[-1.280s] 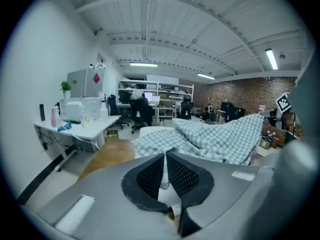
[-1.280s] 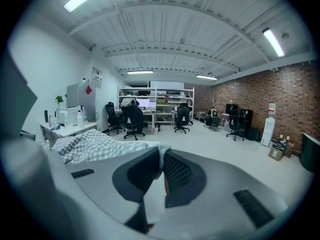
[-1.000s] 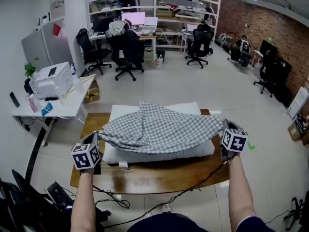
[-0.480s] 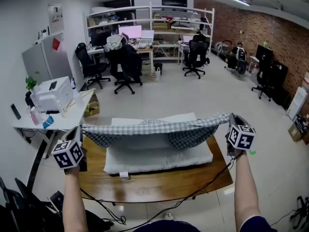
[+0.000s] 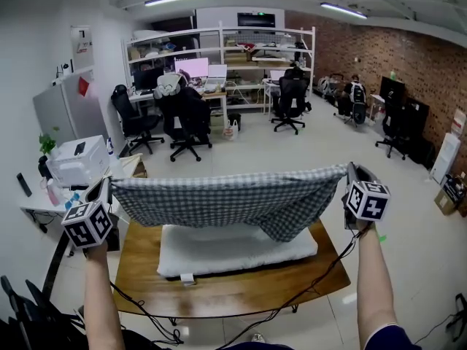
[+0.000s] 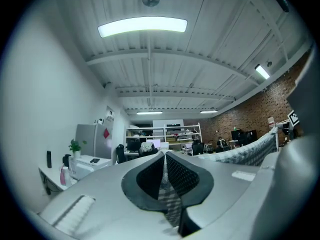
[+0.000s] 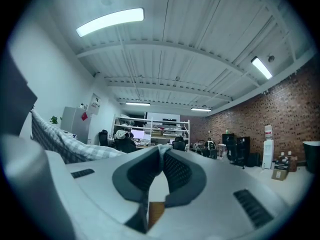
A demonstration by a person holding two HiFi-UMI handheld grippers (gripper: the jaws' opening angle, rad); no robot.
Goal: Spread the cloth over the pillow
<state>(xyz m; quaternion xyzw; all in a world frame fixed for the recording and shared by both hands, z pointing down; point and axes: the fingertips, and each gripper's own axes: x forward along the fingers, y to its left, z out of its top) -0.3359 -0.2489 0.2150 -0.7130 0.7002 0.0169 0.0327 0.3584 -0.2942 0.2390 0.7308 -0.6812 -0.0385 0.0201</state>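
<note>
Between left gripper (image 6: 164, 159) jaws, pressed together: one cloth (image 5: 219, 199) corner, pinched. Same at right gripper (image 7: 160, 154), clamped on the opposite corner. Stretched wide between both, held in air above pillow (image 5: 233, 246), sagging lower toward the right. Beneath, pillow flat on table (image 5: 219, 290), uncovered.

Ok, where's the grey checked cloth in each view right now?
Head view: grey checked cloth held taut across the centre, above the white pillow.
Left gripper view: cloth pinched in the jaws, trailing off to the right edge.
Right gripper view: cloth pinched in the jaws, trailing off to the left edge.
Shared landmark: white shelving rack at the far wall.
</note>
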